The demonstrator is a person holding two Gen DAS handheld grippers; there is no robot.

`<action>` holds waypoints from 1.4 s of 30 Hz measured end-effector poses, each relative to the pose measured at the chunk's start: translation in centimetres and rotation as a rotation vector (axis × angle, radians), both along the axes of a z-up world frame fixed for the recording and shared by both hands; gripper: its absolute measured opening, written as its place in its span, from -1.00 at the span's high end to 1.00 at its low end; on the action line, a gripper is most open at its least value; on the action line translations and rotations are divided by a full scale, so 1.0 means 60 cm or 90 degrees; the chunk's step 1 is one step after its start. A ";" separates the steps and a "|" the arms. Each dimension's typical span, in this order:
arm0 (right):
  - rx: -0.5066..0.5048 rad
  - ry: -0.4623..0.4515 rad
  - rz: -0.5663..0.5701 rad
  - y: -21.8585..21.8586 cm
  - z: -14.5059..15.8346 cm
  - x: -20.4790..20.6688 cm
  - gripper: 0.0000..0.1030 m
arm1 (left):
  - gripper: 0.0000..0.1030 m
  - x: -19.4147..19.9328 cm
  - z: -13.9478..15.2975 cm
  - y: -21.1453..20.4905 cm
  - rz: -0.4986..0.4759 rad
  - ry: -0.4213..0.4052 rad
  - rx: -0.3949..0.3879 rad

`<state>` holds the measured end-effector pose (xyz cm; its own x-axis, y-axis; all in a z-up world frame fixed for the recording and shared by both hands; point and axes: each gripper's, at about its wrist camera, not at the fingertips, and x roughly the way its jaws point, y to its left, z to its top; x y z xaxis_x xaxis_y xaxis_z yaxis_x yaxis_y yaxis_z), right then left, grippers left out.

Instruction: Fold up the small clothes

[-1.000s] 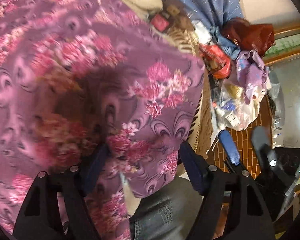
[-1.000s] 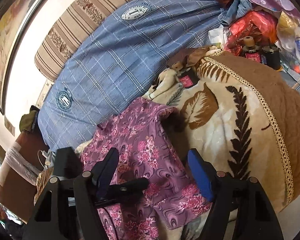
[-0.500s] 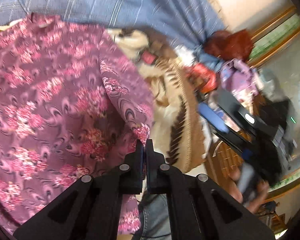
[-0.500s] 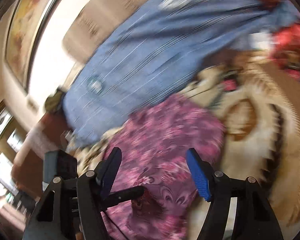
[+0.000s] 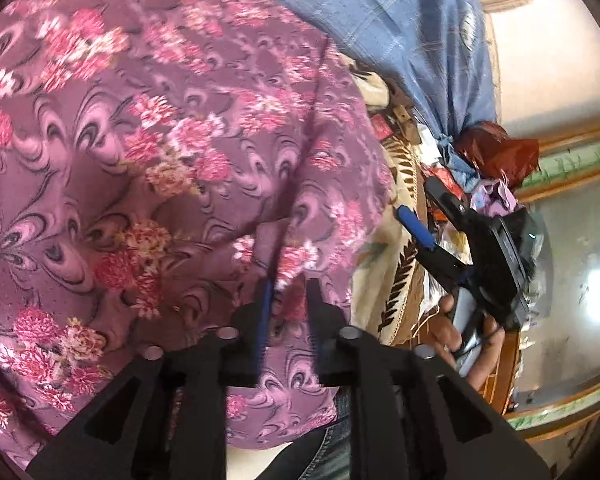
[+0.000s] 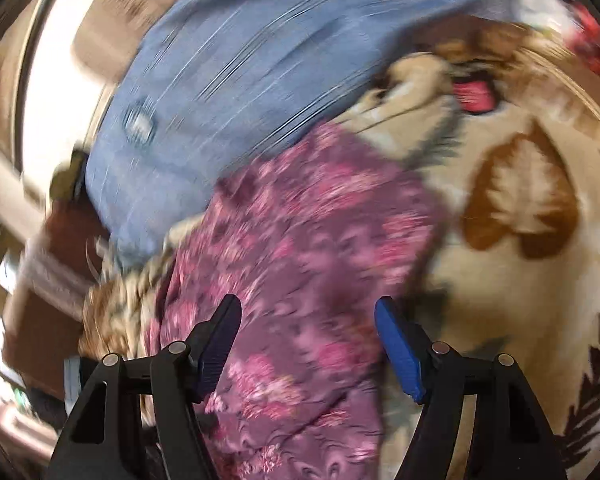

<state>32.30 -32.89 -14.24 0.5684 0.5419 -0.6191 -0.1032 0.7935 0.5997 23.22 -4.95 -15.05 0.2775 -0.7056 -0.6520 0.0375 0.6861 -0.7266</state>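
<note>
Left wrist view: a purple garment (image 5: 204, 184) printed with pink flowers fills most of the picture, spread over a cream and brown leaf-patterned blanket (image 5: 396, 280) on a bed. A blue checked cloth (image 5: 400, 32) lies beyond it. The left hand-held gripper (image 5: 288, 300) sits low over the garment's near part. Its jaws have just been opening and now stand a little apart, with a raised ridge of the purple cloth between them; whether the pads press on that cloth cannot be told. Off to the right, a person's hand (image 5: 460, 332) holds the right hand-held gripper (image 5: 424, 216) above the blanket's edge.

Right wrist view: the picture is streaked with blur. The right hand-held gripper's jaws stand wide apart and hold nothing. The garment lies below and between them, one straight side running along the blanket.

The step in hand appears to be setting a fold in the garment. To do it well, the left gripper probably needs a firm pinch on a single edge of the cloth rather than a bunched ridge, so layers do not slip. The right gripper likely should come down on the opposite edge, close fully, and both should carry the cloth together, keeping it taut and level. The thin fabric may drag on the fuzzy blanket.
</note>
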 end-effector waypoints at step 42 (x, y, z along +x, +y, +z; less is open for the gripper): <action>0.042 -0.008 0.105 0.074 0.011 -0.069 -0.25 | -0.17 0.003 0.008 0.066 0.001 -0.121 0.246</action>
<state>28.14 -28.46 -13.58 0.4762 0.6670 -0.5730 -0.2362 0.7247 0.6473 23.37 -0.97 -14.56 0.4197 -0.4191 -0.8051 0.1450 0.9066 -0.3964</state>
